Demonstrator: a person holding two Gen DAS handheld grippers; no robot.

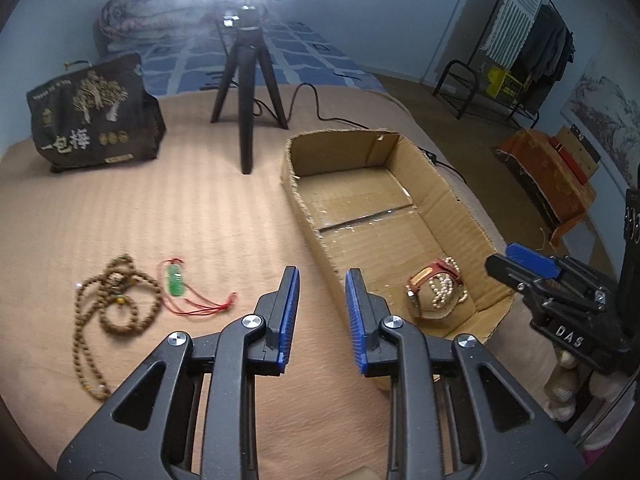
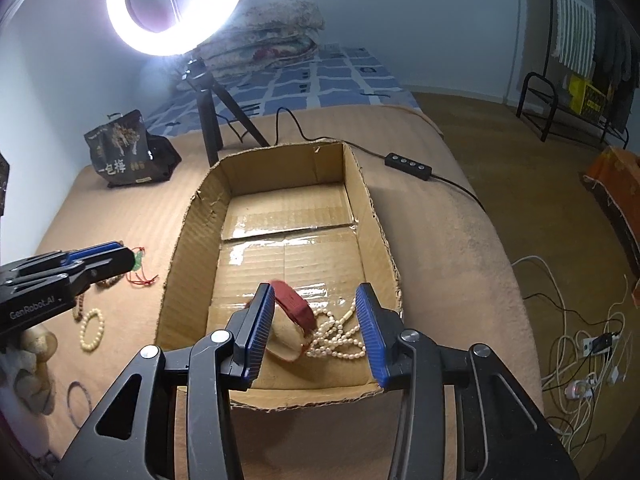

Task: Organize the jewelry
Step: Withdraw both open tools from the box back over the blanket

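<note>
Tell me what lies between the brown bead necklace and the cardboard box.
In the left wrist view, the green pendant on its red cord lies between the brown bead necklace and the cardboard box; past it, bare blanket and the left gripper.

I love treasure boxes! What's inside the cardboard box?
Inside the brown cardboard box: a tan cushion wearing a red-strapped watch, with white pearl beads beside it. Anything beneath them is hidden.

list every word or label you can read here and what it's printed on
"DAS": white letters on the black body of the right claw.
"GenRobot.AI": white letters on the black body of the left claw.
"一包梅": large white characters on the dark printed snack bag.
The bag's smaller lines are too blurred to read.
</note>
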